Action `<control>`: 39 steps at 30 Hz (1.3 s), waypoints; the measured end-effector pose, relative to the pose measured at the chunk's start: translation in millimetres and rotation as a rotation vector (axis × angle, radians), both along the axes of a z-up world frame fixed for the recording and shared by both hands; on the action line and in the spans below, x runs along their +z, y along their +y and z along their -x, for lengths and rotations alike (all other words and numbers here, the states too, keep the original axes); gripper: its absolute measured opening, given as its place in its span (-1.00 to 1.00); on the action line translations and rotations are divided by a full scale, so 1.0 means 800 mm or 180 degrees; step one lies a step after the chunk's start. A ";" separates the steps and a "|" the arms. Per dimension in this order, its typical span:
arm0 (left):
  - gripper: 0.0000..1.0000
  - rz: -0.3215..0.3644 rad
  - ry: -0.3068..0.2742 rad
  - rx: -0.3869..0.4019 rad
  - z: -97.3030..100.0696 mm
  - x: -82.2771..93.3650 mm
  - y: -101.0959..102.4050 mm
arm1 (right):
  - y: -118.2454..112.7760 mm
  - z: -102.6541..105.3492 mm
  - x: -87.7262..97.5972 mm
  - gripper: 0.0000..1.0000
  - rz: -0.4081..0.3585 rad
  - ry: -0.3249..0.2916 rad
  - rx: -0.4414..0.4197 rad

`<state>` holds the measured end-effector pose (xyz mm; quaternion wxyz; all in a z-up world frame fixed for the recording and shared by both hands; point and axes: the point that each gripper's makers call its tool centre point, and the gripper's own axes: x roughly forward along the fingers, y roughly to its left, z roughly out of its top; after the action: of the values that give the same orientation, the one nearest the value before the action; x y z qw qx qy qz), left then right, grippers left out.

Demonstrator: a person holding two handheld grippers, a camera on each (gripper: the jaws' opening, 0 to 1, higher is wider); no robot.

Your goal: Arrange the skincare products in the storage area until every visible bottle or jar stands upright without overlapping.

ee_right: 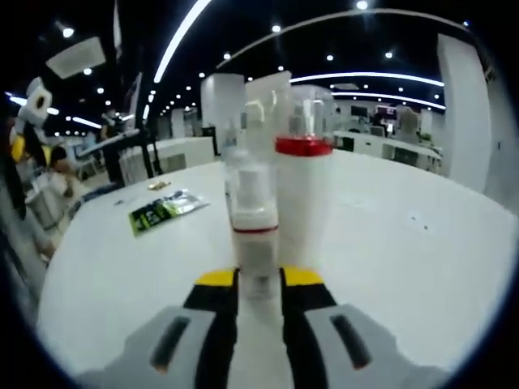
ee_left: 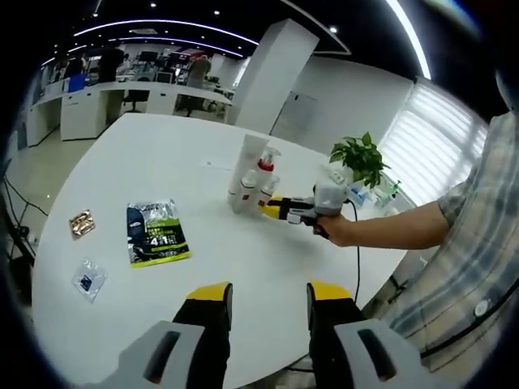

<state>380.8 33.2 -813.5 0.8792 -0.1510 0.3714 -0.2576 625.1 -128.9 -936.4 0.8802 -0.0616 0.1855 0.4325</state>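
A cluster of skincare products stands upright on the white round table. It holds a tall white tube, a pump bottle with a red collar and a small white bottle. My right gripper, held by a hand, reaches that cluster from the right. In the right gripper view its yellow-tipped jaws press both sides of the small bottle, which has a clear cap and a red band; my right gripper is shut on it. The red-collared bottle stands right behind. My left gripper hovers open over the table's near part, holding nothing.
A green and black sachet, a copper blister pack and a small clear packet lie left of the products. A potted plant stands at the far right edge. The person's arm crosses from the right.
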 end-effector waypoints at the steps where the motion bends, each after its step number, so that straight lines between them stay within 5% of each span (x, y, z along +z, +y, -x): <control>1: -0.25 0.0004 0.0006 -0.0014 -0.001 0.000 -0.002 | -0.002 -0.001 0.000 -0.63 0.0000 0.0005 -0.0024; 13: -0.27 -0.0022 0.0018 -0.0030 0.003 -0.003 0.000 | -0.011 -0.007 0.001 -0.85 0.0038 -0.0017 -0.0025; 29: -0.29 -0.0048 0.0045 -0.0005 0.008 -0.011 0.002 | -0.017 -0.005 0.016 -0.70 -0.0022 0.0056 -0.0139; 32: -0.28 0.0000 0.0094 0.0066 0.002 -0.015 0.008 | -0.027 0.005 0.023 -0.63 -0.0178 0.0157 -0.0353; 34: -0.26 0.0006 0.0099 0.0084 -0.001 -0.015 0.012 | -0.022 0.028 0.034 -0.51 -0.0518 0.0378 -0.0473; 39: -0.26 0.0001 0.0124 0.0106 -0.019 -0.025 0.031 | -0.009 0.082 0.029 -0.42 -0.0478 0.0521 -0.0434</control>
<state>395.7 57.8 -833.2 0.8759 -0.1622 0.3858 -0.2400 559.7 -136.3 -913.2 0.8916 0.0528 0.2276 0.3879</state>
